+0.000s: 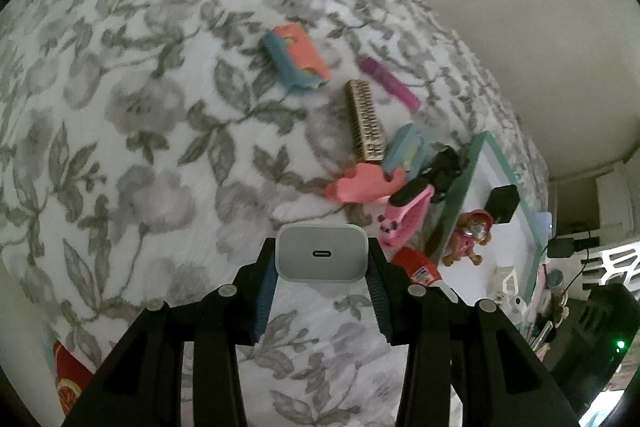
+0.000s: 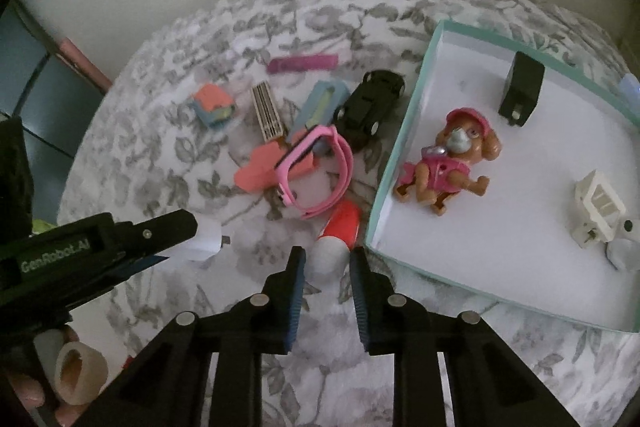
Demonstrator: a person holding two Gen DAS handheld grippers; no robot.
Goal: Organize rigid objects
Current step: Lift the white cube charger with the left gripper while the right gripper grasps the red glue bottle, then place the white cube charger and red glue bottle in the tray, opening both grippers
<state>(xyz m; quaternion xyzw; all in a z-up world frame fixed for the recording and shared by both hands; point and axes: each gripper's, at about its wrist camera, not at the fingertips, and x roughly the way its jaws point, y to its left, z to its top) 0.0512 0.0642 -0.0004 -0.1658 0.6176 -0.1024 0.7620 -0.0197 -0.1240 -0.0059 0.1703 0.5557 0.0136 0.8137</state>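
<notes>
My left gripper (image 1: 322, 259) is shut on a white USB-C charger block (image 1: 322, 254), held above the floral bedspread; it also shows in the right wrist view (image 2: 202, 241). My right gripper (image 2: 327, 261) is open, its fingers on either side of the white cap of a red-and-white tube (image 2: 335, 235) that lies on the bed. A teal-rimmed white box (image 2: 404, 131) at the right holds a pink dog figure (image 2: 444, 163), a black charger (image 2: 522, 93) and a white plug (image 2: 598, 207).
Loose on the bed lie a pink watch (image 2: 320, 171), black toy car (image 2: 370, 103), salmon piece (image 2: 266, 167), harmonica (image 2: 267, 115), blue case (image 2: 322, 99), magenta stick (image 2: 302, 63) and coral-blue case (image 2: 212, 103). A wall lies behind.
</notes>
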